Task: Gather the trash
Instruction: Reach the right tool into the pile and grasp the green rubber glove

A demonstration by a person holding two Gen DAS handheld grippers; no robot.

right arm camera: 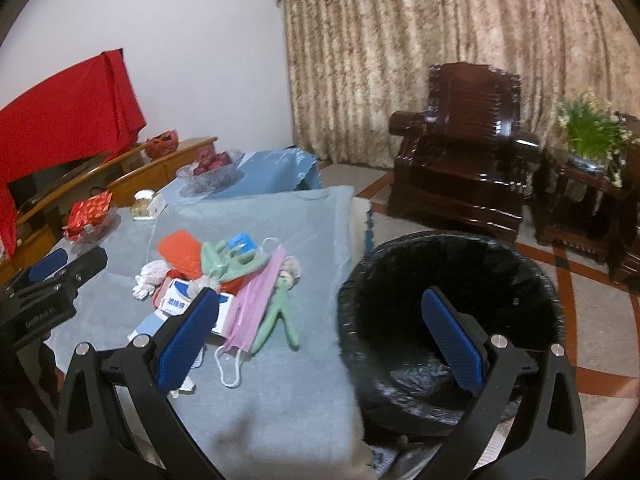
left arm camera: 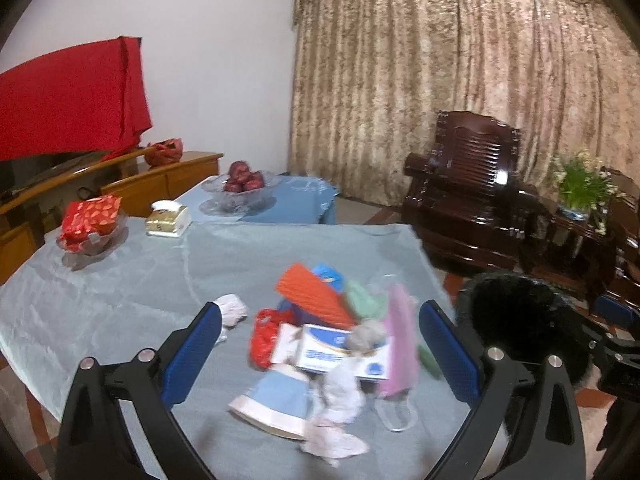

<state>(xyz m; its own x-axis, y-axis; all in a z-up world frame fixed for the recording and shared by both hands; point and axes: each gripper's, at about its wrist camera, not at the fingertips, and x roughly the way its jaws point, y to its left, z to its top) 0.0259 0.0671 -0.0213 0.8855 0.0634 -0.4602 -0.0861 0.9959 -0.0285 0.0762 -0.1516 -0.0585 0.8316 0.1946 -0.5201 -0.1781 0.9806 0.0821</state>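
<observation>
Looking along the left gripper (left arm camera: 320, 340), we see its two blue-padded fingers spread wide with nothing between them, poised above a heap of trash on the pale blue-grey tablecloth (left arm camera: 120, 296). The heap holds a flat orange ribbed packet (left arm camera: 312, 296), a pink pleated face mask with white ear loops (left arm camera: 400, 344), a white-and-blue cardboard box (left arm camera: 336, 352), a crumpled red plastic wrapper (left arm camera: 265, 336), a green rubber glove (left arm camera: 364, 300) and several wads of white tissue (left arm camera: 232, 308) — all touching or overlapping. From the right wrist view, the right gripper (right arm camera: 320, 332) likewise stands wide and empty, its left finger over the table edge and its right finger over the round bin lined with a black plastic bag (right arm camera: 452, 280). That bin stands on the floor just beside the table's right edge; we see the same heap lying near that edge, well clear of the bin.

Farther back on the table stand:
- a glass dish bearing a red patterned packet (left arm camera: 90, 216);
- a white-and-gold tissue box (left arm camera: 167, 218);
- a clear glass bowl of dark red fruit (left arm camera: 240, 192), on a second, bluer cloth.

Behind these are a dark carved wooden armchair (left arm camera: 472, 192), a potted green plant with white flowers (left arm camera: 580, 184), a beige patterned curtain (left arm camera: 440, 60) and a red cloth draped over a screen (left arm camera: 68, 100).
</observation>
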